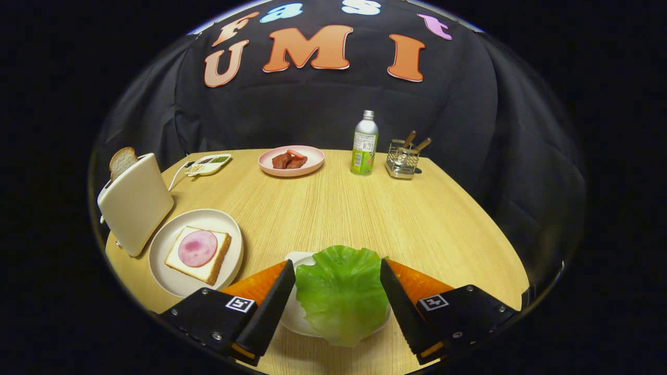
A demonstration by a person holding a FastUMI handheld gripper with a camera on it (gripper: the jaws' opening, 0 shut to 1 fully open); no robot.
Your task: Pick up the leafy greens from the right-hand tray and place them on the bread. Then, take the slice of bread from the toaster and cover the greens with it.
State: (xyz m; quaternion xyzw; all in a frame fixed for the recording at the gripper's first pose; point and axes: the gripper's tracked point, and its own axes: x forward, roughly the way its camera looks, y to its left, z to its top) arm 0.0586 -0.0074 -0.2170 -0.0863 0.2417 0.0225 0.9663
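A green lettuce leaf [341,291] lies on a small white tray [296,312] right between my fingers. My gripper [337,289] is open, its fingers on either side of the leaf and not pressing on it. To the left, a slice of bread [198,255] topped with a round pink ham slice [197,248] rests on a white plate [172,276]. Beyond that plate stands a cream toaster [136,200] with a slice of bread [122,161] sticking out of its top.
At the table's far side are a pink plate [292,167] with meat pieces, a silver-and-green bottle [365,143], a wire holder [402,160] with utensils, and a small white dish [208,164] beside the toaster's cord. Bare wooden tabletop [354,213] lies ahead of the fingers.
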